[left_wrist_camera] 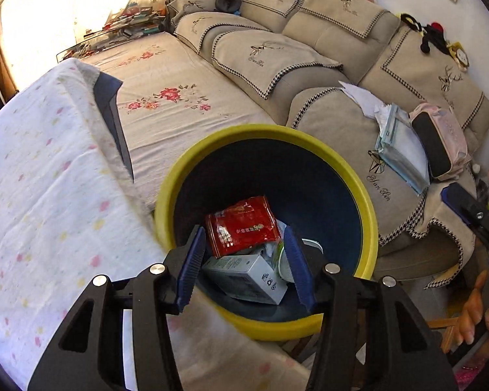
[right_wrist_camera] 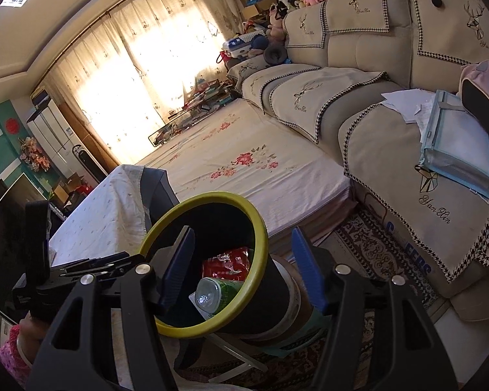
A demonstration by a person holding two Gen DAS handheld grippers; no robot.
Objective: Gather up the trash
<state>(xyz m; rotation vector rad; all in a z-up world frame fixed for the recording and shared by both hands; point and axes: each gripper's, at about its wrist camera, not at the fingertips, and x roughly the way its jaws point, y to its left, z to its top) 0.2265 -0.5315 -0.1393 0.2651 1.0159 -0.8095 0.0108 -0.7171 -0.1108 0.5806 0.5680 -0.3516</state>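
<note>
sofa cover reads "yan hin". left gripper jaws apart over the yellow-rimmed bin, above the red packet; right gripper jaws apart, holding nothing. only the right view shows the green bottle.

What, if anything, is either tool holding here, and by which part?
Nothing is held. The left tool stands open over the bin, the red packet lying loose inside. The right tool stands open around the bin's rim, pads not pressing.

White box partly under red packet; bin btm hidden.
</note>
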